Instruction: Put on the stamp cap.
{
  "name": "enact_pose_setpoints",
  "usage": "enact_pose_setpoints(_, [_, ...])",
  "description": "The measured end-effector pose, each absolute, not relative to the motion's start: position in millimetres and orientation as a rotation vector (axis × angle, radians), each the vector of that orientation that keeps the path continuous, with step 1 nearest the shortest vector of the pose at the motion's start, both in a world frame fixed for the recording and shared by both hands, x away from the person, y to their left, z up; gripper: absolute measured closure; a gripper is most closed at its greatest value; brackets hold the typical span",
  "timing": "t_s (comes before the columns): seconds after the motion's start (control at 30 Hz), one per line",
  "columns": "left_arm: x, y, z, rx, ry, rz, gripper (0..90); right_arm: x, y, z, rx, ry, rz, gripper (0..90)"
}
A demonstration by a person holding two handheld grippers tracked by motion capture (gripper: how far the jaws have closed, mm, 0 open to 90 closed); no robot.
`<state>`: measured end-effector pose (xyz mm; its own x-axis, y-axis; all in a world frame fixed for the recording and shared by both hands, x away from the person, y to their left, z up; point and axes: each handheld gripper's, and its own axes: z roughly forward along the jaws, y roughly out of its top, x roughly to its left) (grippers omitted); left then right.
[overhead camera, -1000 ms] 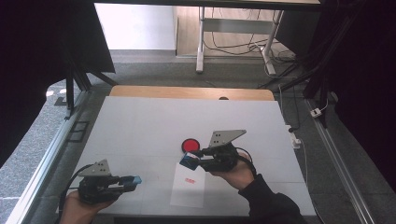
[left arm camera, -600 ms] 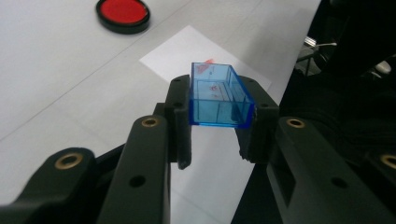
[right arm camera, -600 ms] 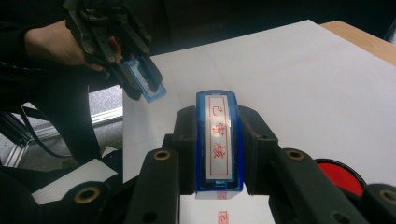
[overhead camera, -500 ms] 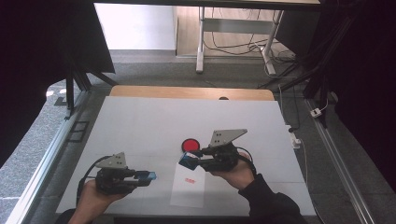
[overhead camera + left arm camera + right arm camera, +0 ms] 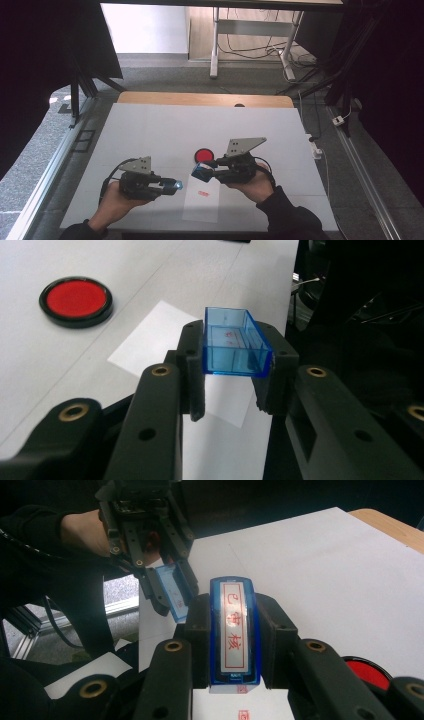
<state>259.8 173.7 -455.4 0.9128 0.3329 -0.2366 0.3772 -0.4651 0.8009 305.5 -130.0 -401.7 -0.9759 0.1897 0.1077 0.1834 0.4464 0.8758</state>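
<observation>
Blue stamp clamped in right claw, blue cap gripped by left claw

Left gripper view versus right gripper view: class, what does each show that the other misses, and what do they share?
Left gripper view: the hollow inside of the blue cap and the whole red ink pad. Right gripper view: the stamp with its red-lettered label, and a hand behind the cap. Shared: cap, pad, white paper.
</observation>
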Motion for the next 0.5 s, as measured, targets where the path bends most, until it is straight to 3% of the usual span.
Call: enact_pose_setpoints(0.5, [286,142,-451,2.117,0.389,-0.139,68.4,304,-132,-397,0.310,2.658,1.646,71.4])
